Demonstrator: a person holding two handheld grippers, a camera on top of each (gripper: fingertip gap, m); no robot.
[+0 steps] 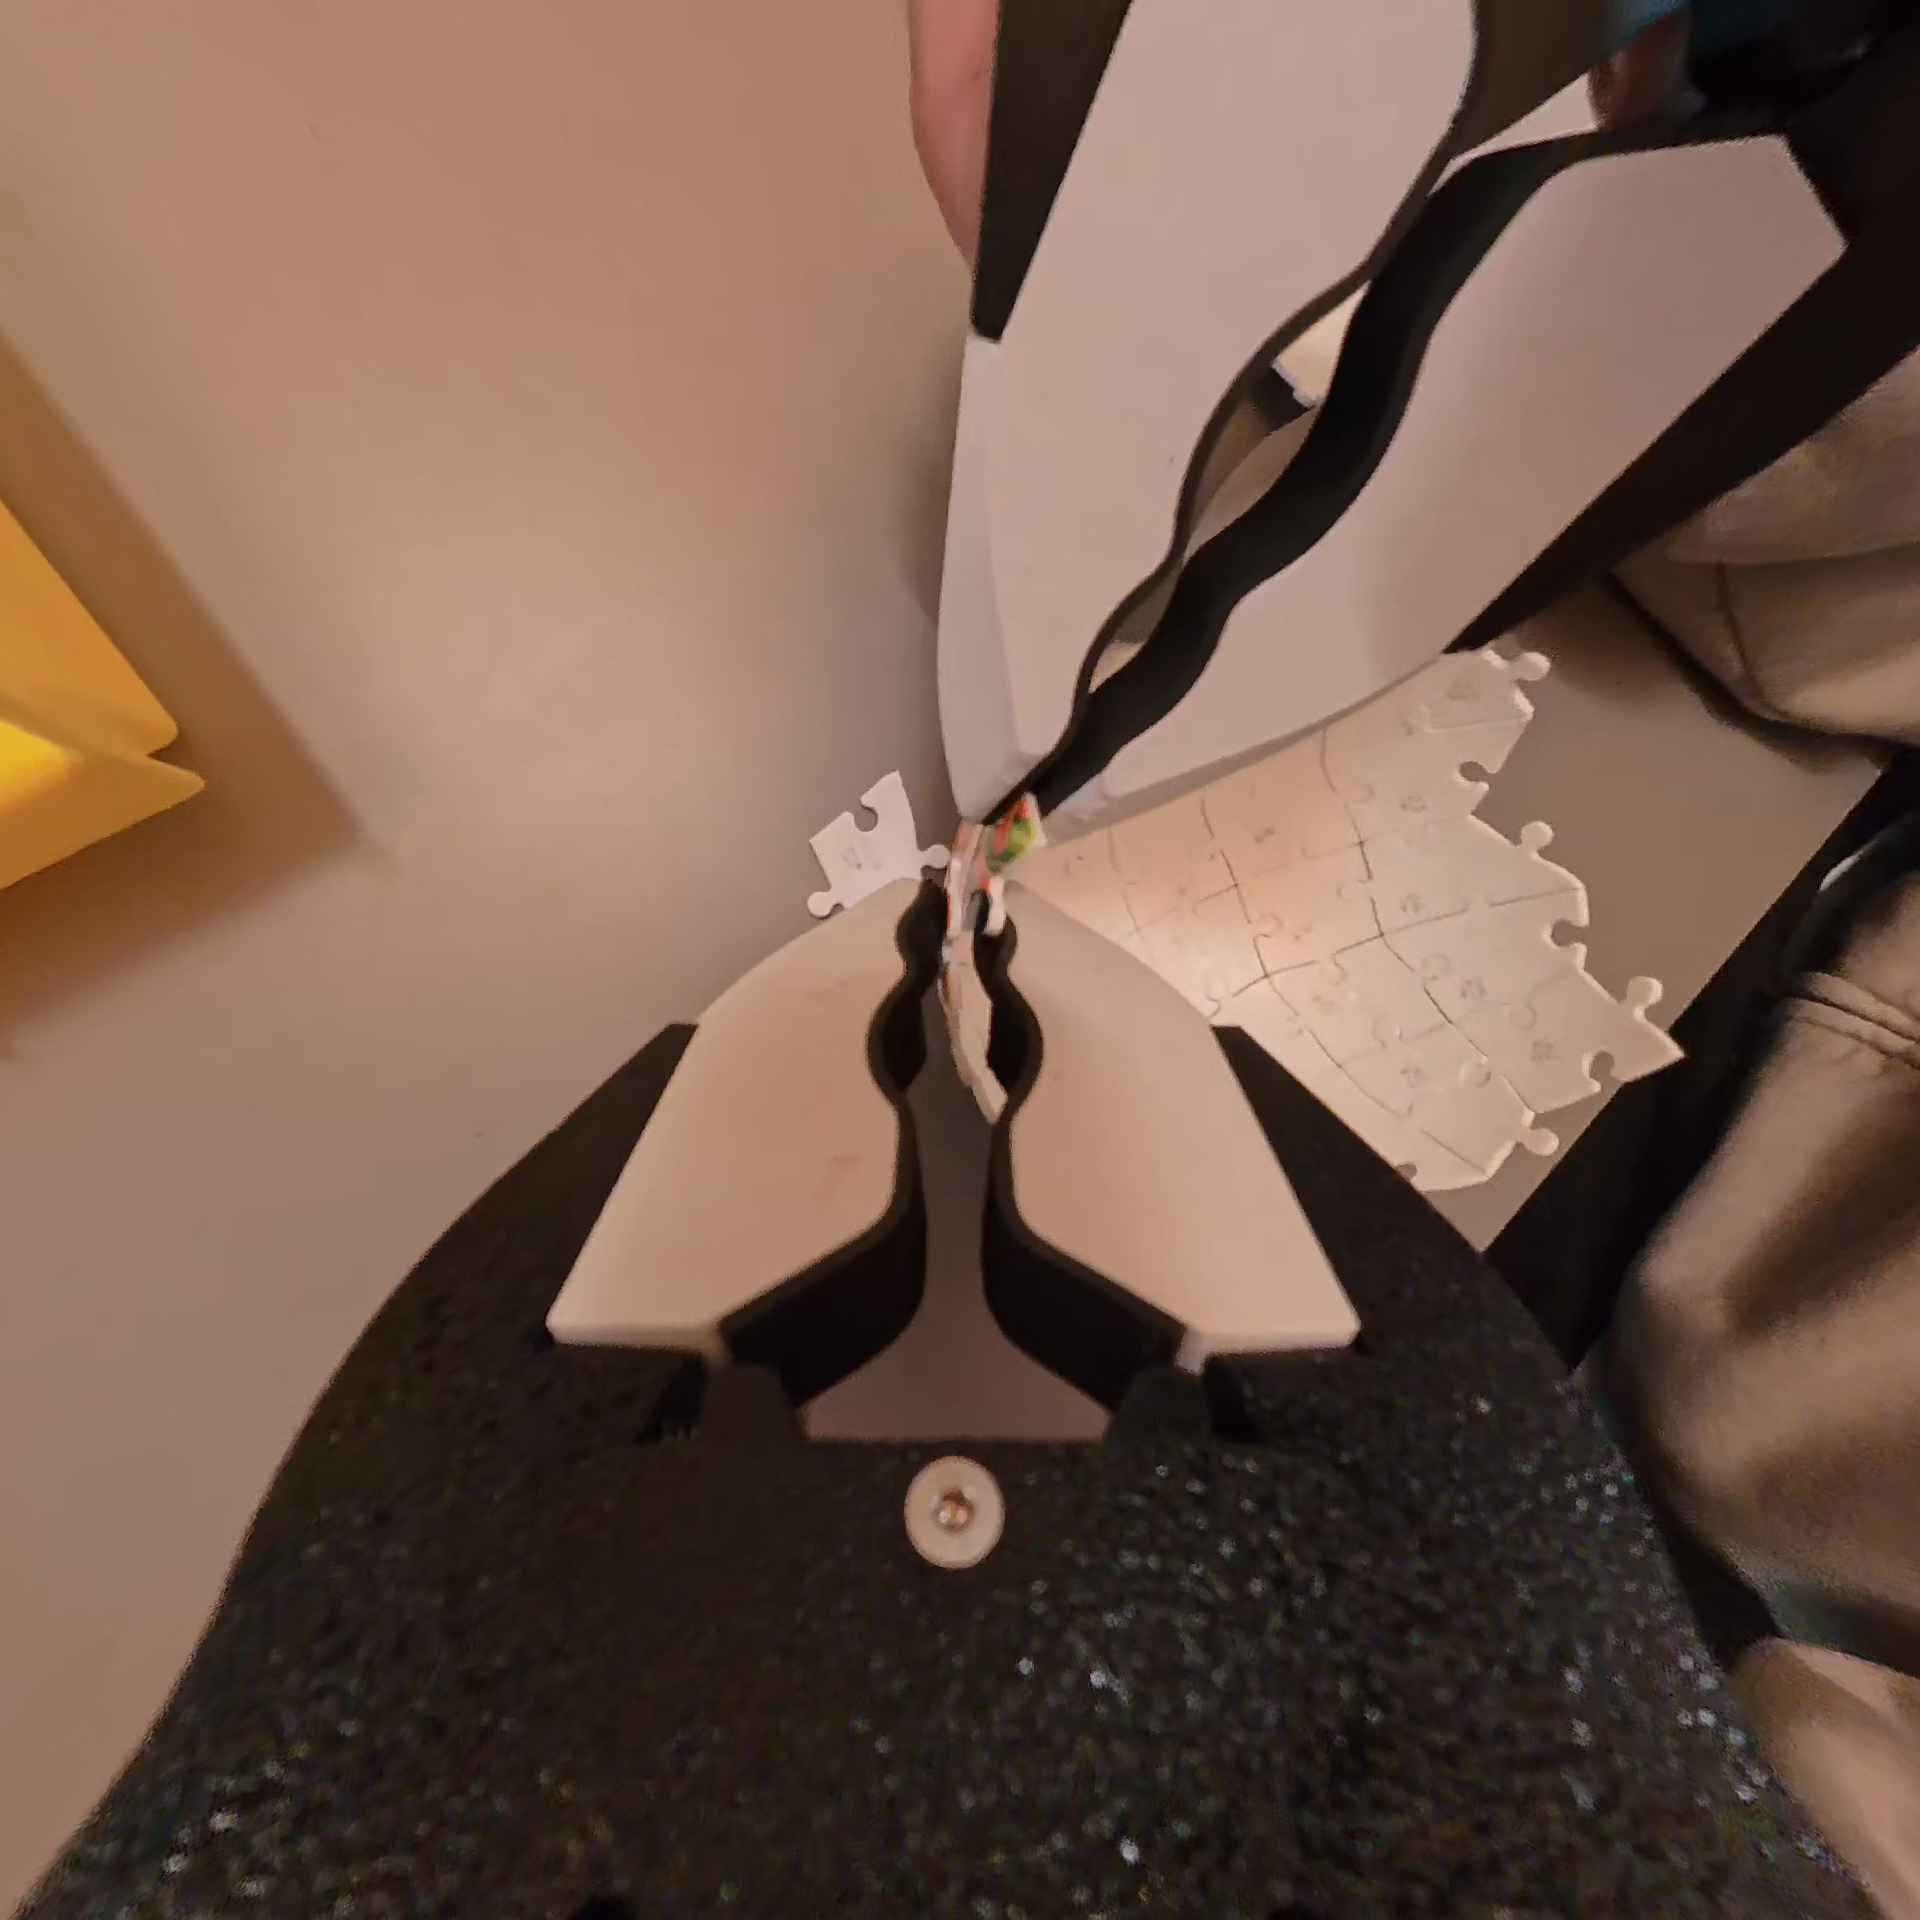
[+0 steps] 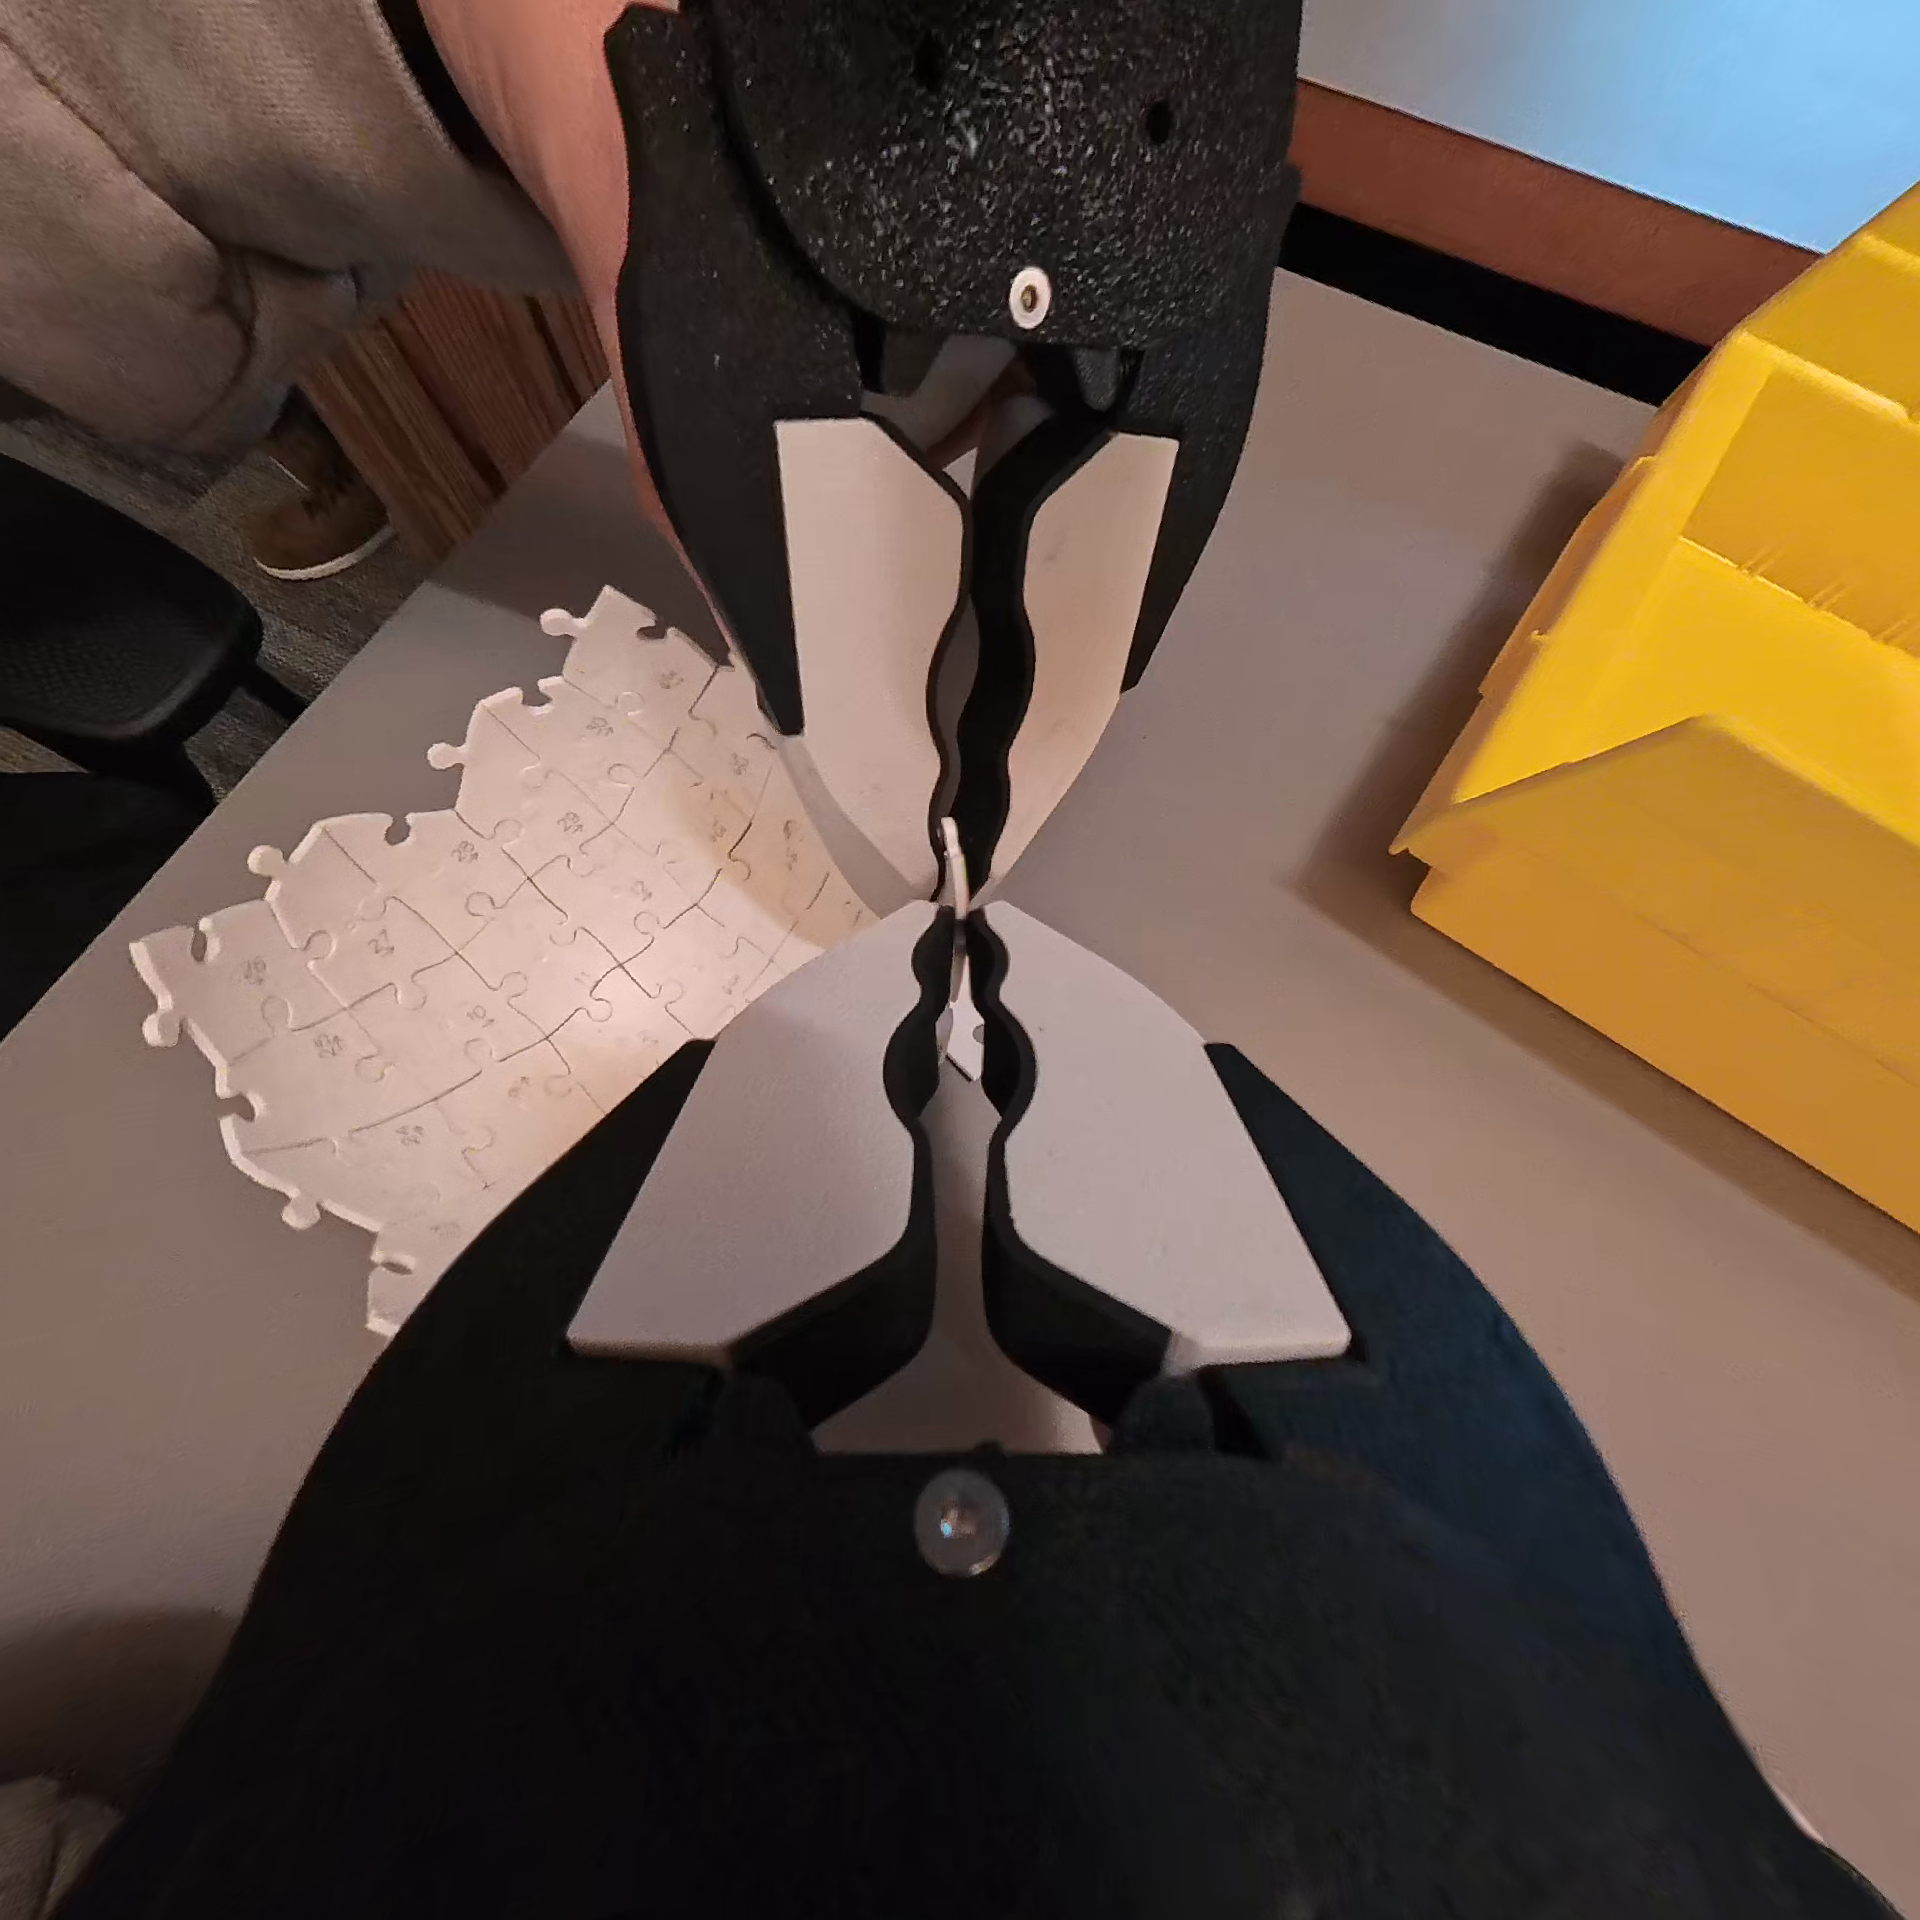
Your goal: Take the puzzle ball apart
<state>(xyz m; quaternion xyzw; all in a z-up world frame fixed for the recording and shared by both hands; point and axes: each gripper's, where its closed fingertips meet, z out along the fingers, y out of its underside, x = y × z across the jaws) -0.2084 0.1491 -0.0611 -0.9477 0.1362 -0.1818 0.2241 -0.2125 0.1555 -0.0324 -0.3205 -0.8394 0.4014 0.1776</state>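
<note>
Puzzle ball, already opened into a curved sheet of joined pieces (image 2: 436, 966) lying on the table (image 2: 1299, 935), judged light, thin and bendable; a small joined fragment (image 2: 954, 883) is pinched at opposite edges by left gripper (image 1: 961, 914) and right gripper (image 2: 956, 971), best gripped beside the interlocking tabs.

Both cams sit right behind their own gripper fingers, looking down along them at the beige tabletop (image 2: 1299, 727) from close up. The left wrist view points steeply down, almost overhead. The right wrist view tilts more forward, catching the table's far edge. They face each other, tips nearly touching, so each sees the opposite gripper. Both share the flat white sheet of joined puzzle pieces (image 1: 1382, 966) (image 2: 436, 956) and the yellow plastic bin (image 1: 62, 717) (image 2: 1704, 790).
</note>
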